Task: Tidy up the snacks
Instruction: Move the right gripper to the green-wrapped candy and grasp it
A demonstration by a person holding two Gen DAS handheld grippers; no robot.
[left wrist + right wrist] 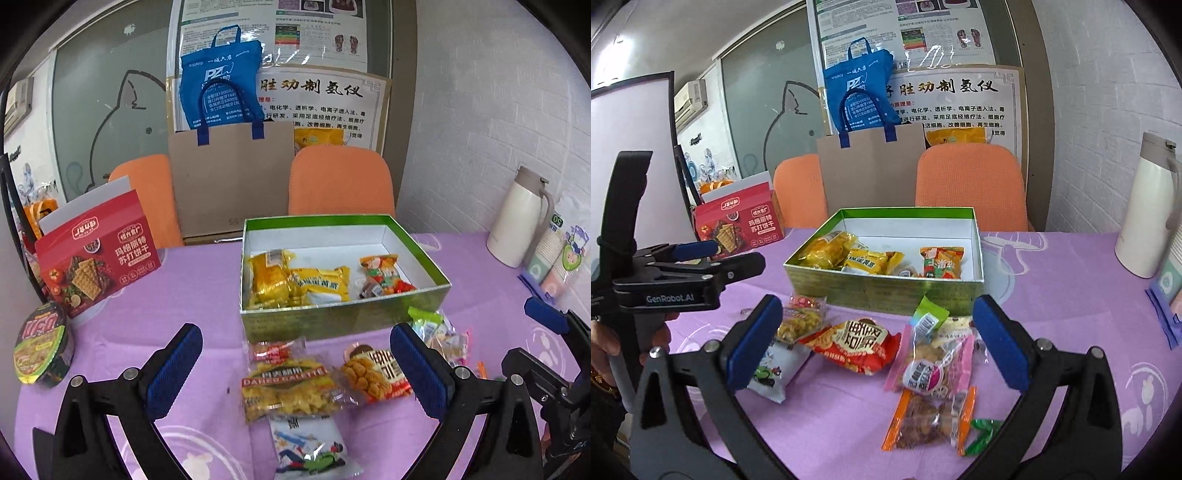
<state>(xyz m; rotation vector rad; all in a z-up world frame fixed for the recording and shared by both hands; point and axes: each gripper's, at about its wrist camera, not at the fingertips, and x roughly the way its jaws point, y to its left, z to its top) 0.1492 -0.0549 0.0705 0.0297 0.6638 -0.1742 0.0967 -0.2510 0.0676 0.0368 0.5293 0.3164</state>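
On the purple tablecloth (pixel 184 295), three snack packets (pixel 301 282) had been placed in the green box (pixel 343 317); several loose packets (pixel 857 343) remained near it. Left gripper (pixel 295 373) and right gripper (pixel 877 341) were spread wide, nothing held.

Glossy plastic snack packets (pixel 857 345) on matt cloth (pixel 1052 266).
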